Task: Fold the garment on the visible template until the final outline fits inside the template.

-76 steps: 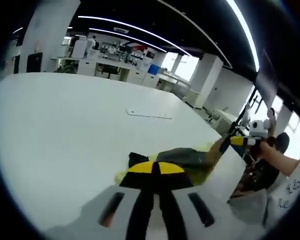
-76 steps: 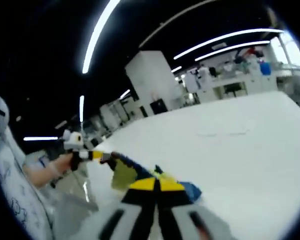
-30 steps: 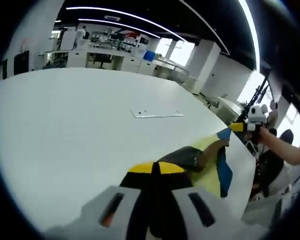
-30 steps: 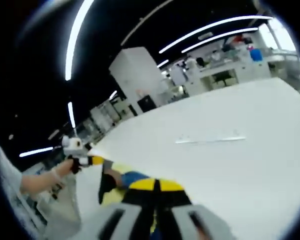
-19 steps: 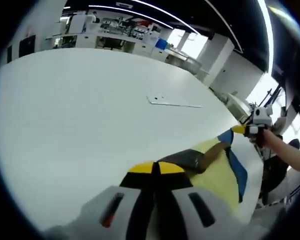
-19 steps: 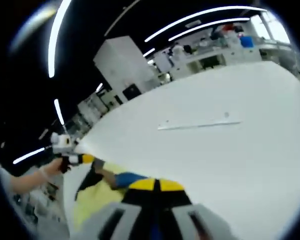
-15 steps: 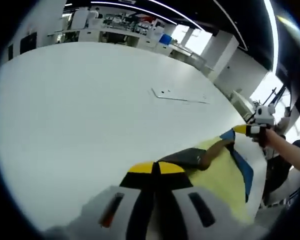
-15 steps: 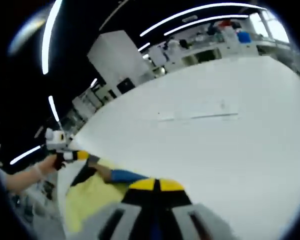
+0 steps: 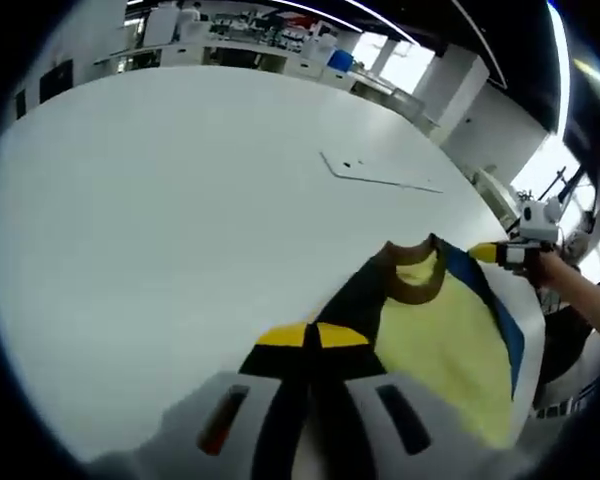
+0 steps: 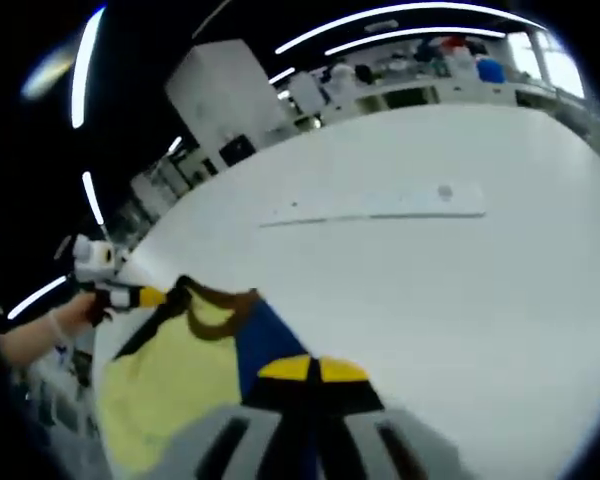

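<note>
A yellow garment (image 9: 450,350) with a brown collar (image 9: 412,285), one black shoulder and one blue shoulder lies stretched on the white table (image 9: 160,200). My left gripper (image 9: 302,335) is shut on the black shoulder. My right gripper (image 9: 500,252), held in a hand, pinches the blue shoulder on the far side. In the right gripper view, my right gripper (image 10: 313,370) is shut on the blue shoulder (image 10: 265,340), with the yellow garment (image 10: 170,385) to its left and my left gripper (image 10: 130,296) beyond it. A thin pale template strip (image 9: 380,180) (image 10: 380,205) lies farther out on the table.
The table edge runs close behind the garment, near the person's hand (image 9: 580,295) (image 10: 30,335). White desks and shelves (image 9: 260,50) stand beyond the table's far edge, and a white pillar (image 10: 230,95) rises at the back. Broad bare tabletop (image 10: 460,300) stretches ahead.
The garment has gone from hanging bunched at the table edge to spread flat on the table, collar now showing. Both grippers have moved forward over the table and apart.
</note>
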